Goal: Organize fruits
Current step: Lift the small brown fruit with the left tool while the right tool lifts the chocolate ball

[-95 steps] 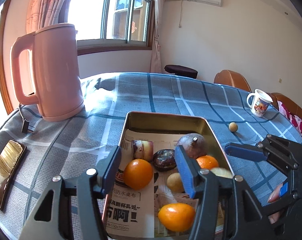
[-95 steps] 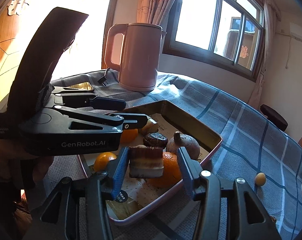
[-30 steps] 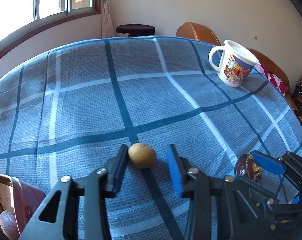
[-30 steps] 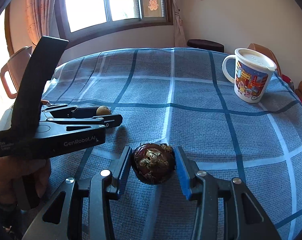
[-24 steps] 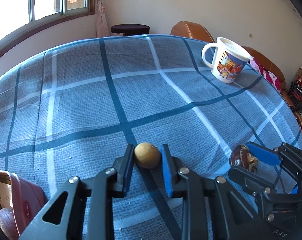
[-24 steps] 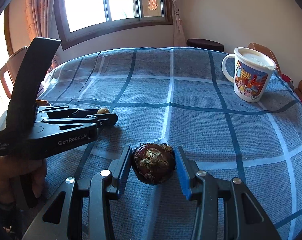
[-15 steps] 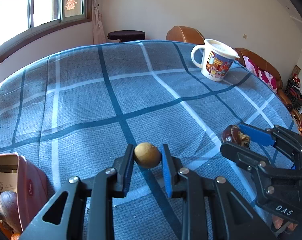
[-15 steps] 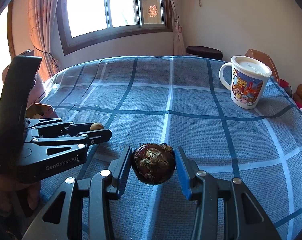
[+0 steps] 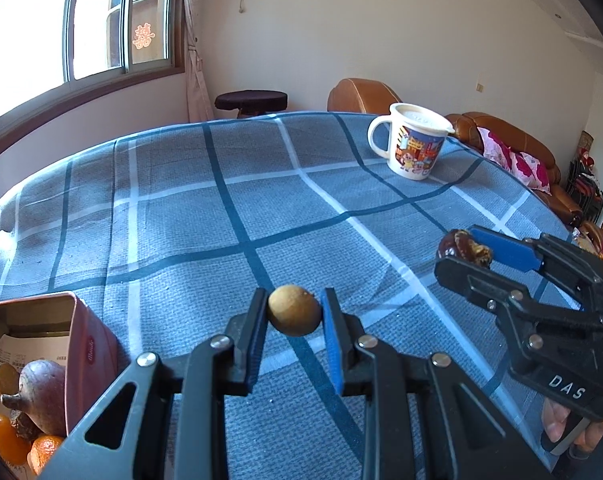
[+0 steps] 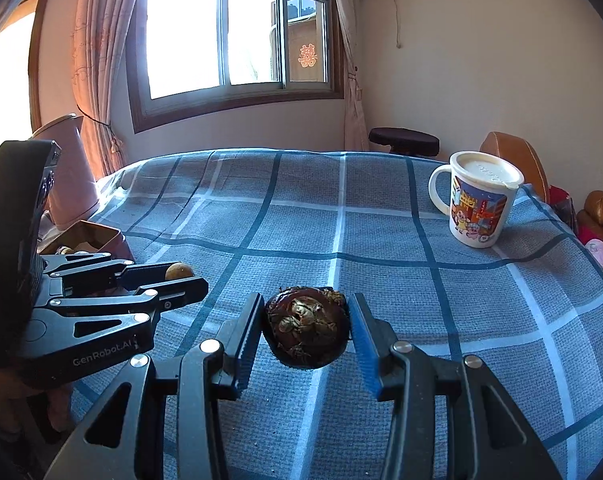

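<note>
My left gripper (image 9: 294,316) is shut on a small round tan fruit (image 9: 294,315) and holds it above the blue checked tablecloth. It also shows in the right wrist view (image 10: 173,276) at the left, with the tan fruit (image 10: 180,270) at its tips. My right gripper (image 10: 306,330) is shut on a dark brown round fruit (image 10: 306,332), held above the cloth. In the left wrist view the right gripper (image 9: 467,250) is at the right with the dark fruit (image 9: 459,246). The metal tin (image 9: 83,344) with oranges and a purple fruit sits at the lower left.
A white cartoon mug (image 9: 413,146) stands at the far right of the table; it also shows in the right wrist view (image 10: 479,200). A pink kettle (image 10: 67,176) stands behind the tin (image 10: 97,236). Brown sofa (image 9: 513,148) and a dark stool (image 9: 251,101) lie beyond the table.
The left gripper closed on the tan fruit and lifted it off the cloth. Both grippers have risen and pulled back; the tin has come into view at the left.
</note>
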Demonstrator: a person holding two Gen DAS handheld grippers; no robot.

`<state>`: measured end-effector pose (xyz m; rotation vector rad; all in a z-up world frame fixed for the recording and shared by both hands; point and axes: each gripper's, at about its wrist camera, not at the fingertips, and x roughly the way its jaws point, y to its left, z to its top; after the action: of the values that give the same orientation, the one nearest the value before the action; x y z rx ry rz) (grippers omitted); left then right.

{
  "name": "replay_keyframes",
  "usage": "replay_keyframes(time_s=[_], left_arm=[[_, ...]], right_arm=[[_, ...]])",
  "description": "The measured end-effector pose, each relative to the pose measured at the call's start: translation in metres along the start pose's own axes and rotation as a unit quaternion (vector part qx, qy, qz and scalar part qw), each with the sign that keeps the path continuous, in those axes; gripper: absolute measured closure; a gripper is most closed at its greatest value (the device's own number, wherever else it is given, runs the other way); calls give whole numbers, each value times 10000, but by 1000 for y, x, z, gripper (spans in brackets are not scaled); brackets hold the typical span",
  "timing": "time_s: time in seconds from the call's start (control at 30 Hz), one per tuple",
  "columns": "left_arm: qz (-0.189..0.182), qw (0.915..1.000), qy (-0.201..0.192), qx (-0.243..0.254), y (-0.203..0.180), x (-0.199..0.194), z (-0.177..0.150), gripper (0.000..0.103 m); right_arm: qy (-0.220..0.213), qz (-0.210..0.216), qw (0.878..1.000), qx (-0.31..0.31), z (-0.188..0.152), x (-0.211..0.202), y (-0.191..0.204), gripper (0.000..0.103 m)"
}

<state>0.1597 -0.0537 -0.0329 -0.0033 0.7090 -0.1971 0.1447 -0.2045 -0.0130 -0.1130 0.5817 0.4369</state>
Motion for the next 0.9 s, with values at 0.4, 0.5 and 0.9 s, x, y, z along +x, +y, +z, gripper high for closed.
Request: replay_keyframes(time_s=[0.4,0.5,0.9], left_arm=[[62,9996,-284,24,-2,-18,-8,75],[68,9994,-334,45,-3,-21,-10,75],[131,9981,-600,58,-3,-37,-16,75]], right_arm=[[-360,-74,9993,67,-2,-14,0,58],[-422,-65,9990,90,-2,-17,0,58],[-693,-92,9975,76,-6,-29,7,58]])
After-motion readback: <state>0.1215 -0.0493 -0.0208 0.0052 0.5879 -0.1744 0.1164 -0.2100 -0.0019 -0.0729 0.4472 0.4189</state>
